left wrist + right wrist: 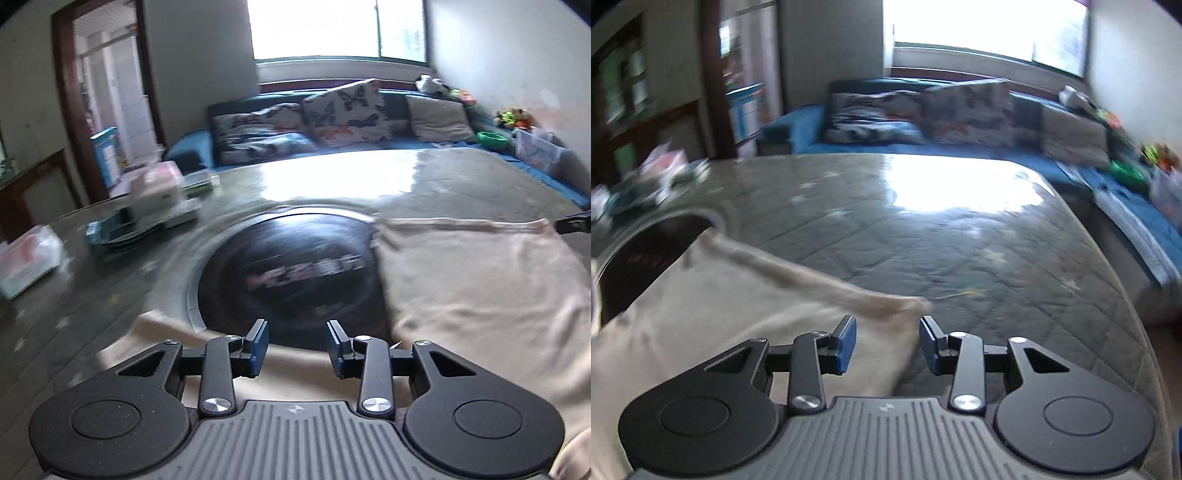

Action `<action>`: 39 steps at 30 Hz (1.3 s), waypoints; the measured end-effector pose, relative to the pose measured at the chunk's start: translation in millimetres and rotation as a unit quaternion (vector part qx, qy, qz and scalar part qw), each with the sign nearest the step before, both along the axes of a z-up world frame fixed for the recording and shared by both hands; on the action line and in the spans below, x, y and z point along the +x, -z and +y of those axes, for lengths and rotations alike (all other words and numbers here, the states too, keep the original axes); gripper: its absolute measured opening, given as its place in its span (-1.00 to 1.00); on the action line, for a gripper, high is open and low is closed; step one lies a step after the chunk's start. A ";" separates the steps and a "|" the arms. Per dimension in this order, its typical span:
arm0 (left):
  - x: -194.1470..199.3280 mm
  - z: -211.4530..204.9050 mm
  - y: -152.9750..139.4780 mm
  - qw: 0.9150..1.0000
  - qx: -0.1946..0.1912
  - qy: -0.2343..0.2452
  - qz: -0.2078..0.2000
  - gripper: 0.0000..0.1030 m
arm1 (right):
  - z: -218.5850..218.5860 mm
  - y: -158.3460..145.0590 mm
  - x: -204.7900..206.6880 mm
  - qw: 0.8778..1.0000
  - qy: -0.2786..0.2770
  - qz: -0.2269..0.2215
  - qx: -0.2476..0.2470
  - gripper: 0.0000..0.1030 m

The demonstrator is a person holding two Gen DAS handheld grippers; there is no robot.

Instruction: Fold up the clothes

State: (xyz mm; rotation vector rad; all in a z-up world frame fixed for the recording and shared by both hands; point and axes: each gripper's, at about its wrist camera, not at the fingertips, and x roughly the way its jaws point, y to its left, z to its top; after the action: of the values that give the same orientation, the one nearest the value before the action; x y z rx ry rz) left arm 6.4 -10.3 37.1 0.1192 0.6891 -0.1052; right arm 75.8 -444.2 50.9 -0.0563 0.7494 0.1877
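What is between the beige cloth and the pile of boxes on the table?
The dark round disc set in the table lies between the beige cloth and the pile of boxes. The left wrist view shows it.

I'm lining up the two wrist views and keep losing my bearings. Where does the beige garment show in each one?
Left wrist view: the beige garment fills the right side and wraps under the tongs at the bottom.
Right wrist view: the garment lies lower left, one corner reaching toward the centre just above the tongs.
Shared landmark: the dark round inset in the tabletop, centre in the left view, far left in the right view.
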 end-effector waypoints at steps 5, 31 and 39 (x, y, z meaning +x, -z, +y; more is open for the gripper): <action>6.9 -30.8 8.1 0.999 0.004 0.036 0.006 -0.27 | -15.6 12.6 20.7 1.000 0.009 0.020 0.008 -0.49; 6.7 -33.9 14.5 1.000 0.018 0.024 -0.006 -0.17 | 55.6 0.9 65.3 0.995 -0.063 -0.018 -0.070 -0.68; -6.6 -41.1 7.6 0.999 0.007 0.050 -0.009 -0.17 | 124.0 8.8 69.6 0.985 -0.166 0.017 -0.050 -0.68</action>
State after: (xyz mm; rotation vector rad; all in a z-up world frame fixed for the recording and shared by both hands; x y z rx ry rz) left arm -0.2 -51.4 29.5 0.1683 0.6660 -0.1948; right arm 145.4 -320.2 42.2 -0.2757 0.7801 0.4700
